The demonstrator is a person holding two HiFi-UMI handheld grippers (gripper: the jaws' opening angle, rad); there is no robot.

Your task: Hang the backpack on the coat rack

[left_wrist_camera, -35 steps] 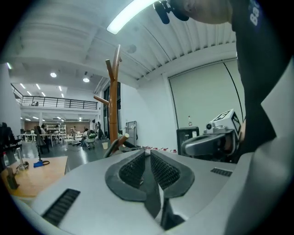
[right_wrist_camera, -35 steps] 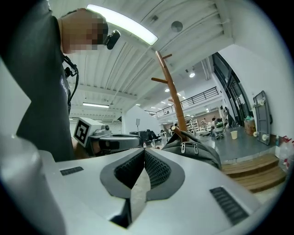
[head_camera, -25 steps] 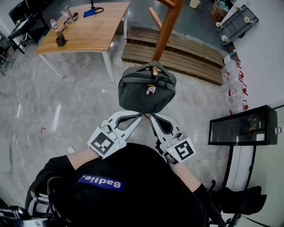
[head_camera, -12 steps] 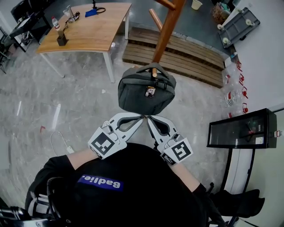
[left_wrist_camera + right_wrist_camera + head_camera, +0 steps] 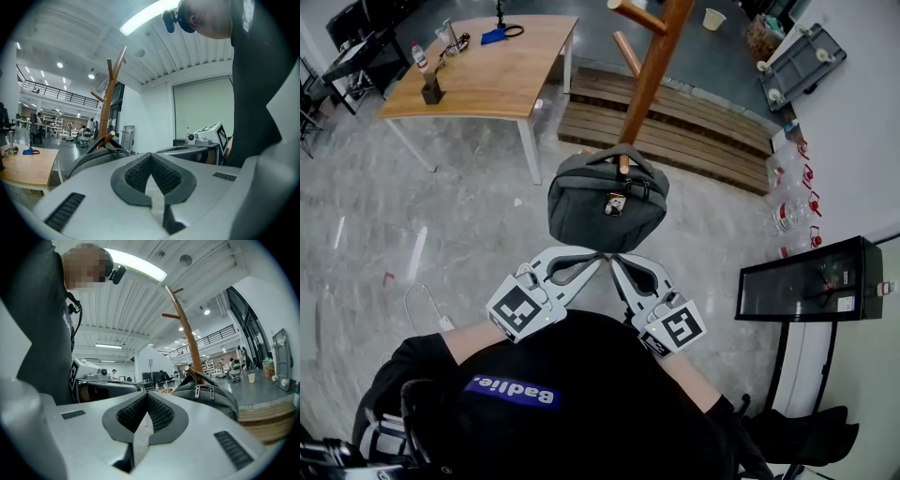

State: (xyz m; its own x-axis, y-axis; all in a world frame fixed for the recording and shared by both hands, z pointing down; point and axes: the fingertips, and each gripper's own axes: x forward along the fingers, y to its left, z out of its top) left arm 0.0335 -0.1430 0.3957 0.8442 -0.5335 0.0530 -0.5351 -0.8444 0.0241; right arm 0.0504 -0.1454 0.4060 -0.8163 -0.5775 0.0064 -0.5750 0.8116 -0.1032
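Note:
A grey backpack (image 5: 607, 200) hangs by its top handle on a lower peg of the wooden coat rack (image 5: 649, 73). Both grippers sit just below it, close to my chest, apart from the bag. My left gripper (image 5: 598, 257) is shut with nothing between its pads. My right gripper (image 5: 613, 260) is shut and empty too, its tip nearly touching the left one. The left gripper view shows the backpack (image 5: 96, 157) and coat rack (image 5: 109, 101) beyond the closed jaws. The right gripper view shows the backpack (image 5: 211, 397) hanging on the peg of the coat rack (image 5: 187, 336).
A wooden table (image 5: 478, 61) with small items stands at the upper left. Wooden pallets (image 5: 694, 122) lie behind the rack. A black glass-fronted cabinet (image 5: 811, 277) stands at the right. A white cable (image 5: 422, 305) lies on the floor at the left.
Both grippers have drawn back slightly toward my body, away from the hanging backpack. The backpack stays on its peg.

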